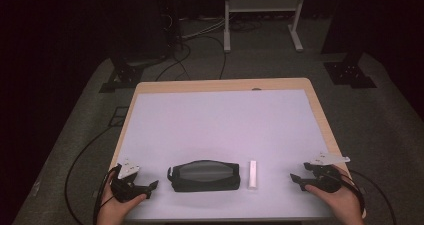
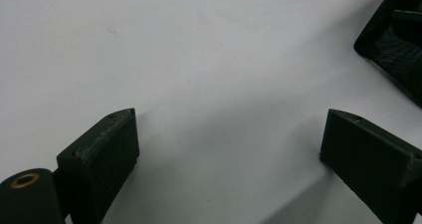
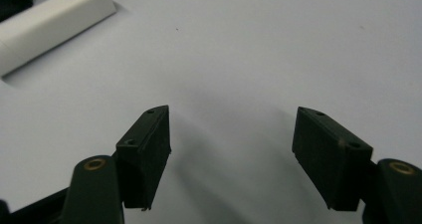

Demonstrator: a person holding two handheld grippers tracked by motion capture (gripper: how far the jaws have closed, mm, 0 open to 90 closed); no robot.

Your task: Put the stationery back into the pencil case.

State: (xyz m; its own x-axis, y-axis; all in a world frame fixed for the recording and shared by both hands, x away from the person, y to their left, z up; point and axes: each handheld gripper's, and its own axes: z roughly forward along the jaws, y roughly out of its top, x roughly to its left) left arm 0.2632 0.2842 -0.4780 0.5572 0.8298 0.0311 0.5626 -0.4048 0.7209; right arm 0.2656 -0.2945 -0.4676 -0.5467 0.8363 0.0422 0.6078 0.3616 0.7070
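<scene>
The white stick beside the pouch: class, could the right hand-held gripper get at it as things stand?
Probably yes. The right hand-held gripper is open, and bare table lies between it and the white stick. The black pouch sits on the stick's far side, out of the way.

black zipped pouch point(image 1: 204, 175) near table point(image 1: 220, 87) front edge, centred, white stick-shaped object point(image 1: 254, 174) just beside its right end, apart, left gripper point(image 1: 150, 186) by front left corner, right gripper point(image 1: 296, 177) by front right corner, both hand-held, jaws apart, holding nothing
</scene>
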